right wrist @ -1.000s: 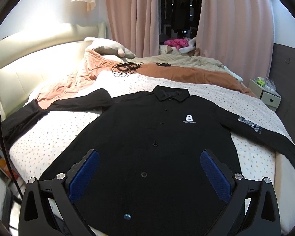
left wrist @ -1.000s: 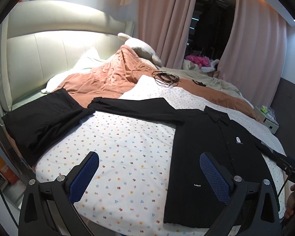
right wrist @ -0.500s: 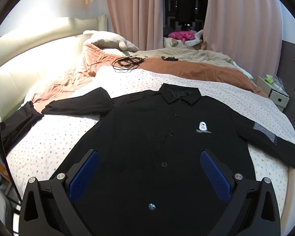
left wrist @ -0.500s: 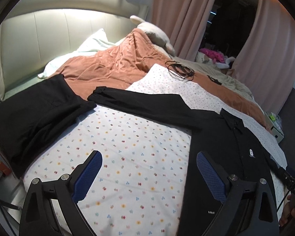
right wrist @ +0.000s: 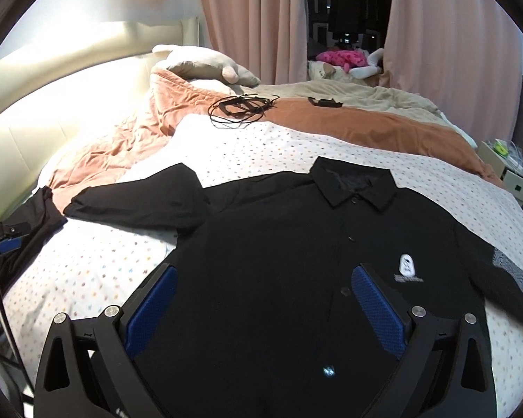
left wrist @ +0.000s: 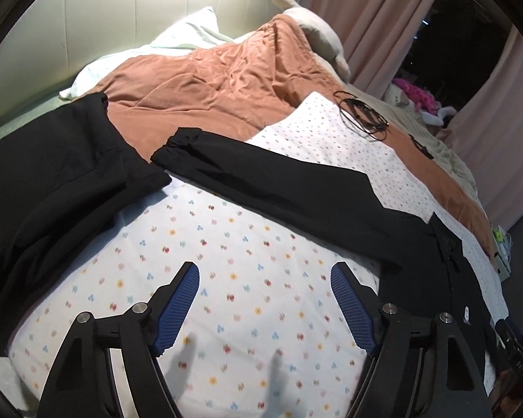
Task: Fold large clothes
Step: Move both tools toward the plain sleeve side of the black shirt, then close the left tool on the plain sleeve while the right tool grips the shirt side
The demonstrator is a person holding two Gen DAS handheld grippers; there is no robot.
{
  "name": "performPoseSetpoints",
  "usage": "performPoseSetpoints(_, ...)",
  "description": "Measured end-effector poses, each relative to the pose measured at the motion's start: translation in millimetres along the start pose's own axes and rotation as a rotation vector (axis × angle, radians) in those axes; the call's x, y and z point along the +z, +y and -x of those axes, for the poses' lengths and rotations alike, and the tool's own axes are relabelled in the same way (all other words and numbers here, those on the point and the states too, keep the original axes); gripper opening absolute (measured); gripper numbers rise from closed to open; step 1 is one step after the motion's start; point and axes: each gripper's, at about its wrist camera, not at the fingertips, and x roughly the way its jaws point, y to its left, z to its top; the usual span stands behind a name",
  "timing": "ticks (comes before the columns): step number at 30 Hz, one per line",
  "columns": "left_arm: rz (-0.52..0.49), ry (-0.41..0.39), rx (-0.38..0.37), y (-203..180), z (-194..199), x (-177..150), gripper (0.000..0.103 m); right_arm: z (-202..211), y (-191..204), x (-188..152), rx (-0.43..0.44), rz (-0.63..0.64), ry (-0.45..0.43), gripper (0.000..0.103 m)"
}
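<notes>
A black long-sleeved shirt (right wrist: 296, 261) lies flat, front up, on the dotted white sheet (right wrist: 97, 261). Its collar (right wrist: 354, 186) points to the far side. Its left sleeve (left wrist: 279, 188) stretches across the sheet toward the headboard, cuff (left wrist: 172, 146) near a second black garment (left wrist: 52, 174). My left gripper (left wrist: 265, 292) is open and empty, just above the dotted sheet (left wrist: 233, 261) below the sleeve. My right gripper (right wrist: 263, 299) is open and empty over the shirt's front, near its button line.
An orange duvet (left wrist: 209, 80) is bunched behind the shirt. A coil of black cable (right wrist: 242, 108) and a small black item (right wrist: 324, 102) lie on it. A plush toy (right wrist: 205, 64), pink curtains (right wrist: 261, 17) and a bedside cabinet (right wrist: 505, 167) stand beyond.
My left gripper has moved forward and down toward the sheet and the left sleeve. My right gripper has moved forward over the shirt's front. Both jaws look somewhat narrower.
</notes>
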Motion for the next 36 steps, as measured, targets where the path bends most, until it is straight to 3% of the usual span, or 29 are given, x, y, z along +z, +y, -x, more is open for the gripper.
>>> performPoseSetpoints(10, 0.143, 0.056, 0.016, 32, -67, 49, 0.073, -69, 12, 26, 0.066, -0.036, 0.071, 0.087)
performPoseSetpoints(14, 0.210, 0.111, 0.036, 42, -103, 58, 0.067, -101, 18, 29, 0.113, -0.067, 0.131, 0.076)
performPoseSetpoints(20, 0.305, 0.169, 0.089, 49, -150, 65, 0.063, -141, 25, 30, 0.161, -0.123, 0.210, 0.046)
performPoseSetpoints(22, 0.330, 0.190, 0.111, 51, -162, 64, 0.054, -152, 29, 31, 0.162, -0.131, 0.222, 0.045)
performPoseSetpoints(24, 0.348, 0.167, 0.131, 52, -166, 65, 0.053, -160, 33, 33, 0.170, -0.141, 0.230, 0.039)
performPoseSetpoints(26, 0.349, 0.151, 0.153, 51, -168, 68, 0.035, -168, 36, 33, 0.183, -0.154, 0.245, 0.033)
performPoseSetpoints(27, 0.354, 0.160, 0.155, 51, -171, 69, 0.008, -171, 38, 34, 0.188, -0.158, 0.251, 0.029)
performPoseSetpoints(28, 0.370, 0.168, 0.143, 53, -174, 69, 0.003, -174, 40, 34, 0.193, -0.162, 0.256, 0.026)
performPoseSetpoints(30, 0.396, 0.147, 0.123, 55, -169, 70, 0.001, -182, 45, 35, 0.207, -0.174, 0.272, 0.019)
performPoseSetpoints(36, 0.318, 0.051, 0.065, 32, -137, 89, 0.000, -209, 49, 32, 0.238, -0.241, 0.322, 0.015)
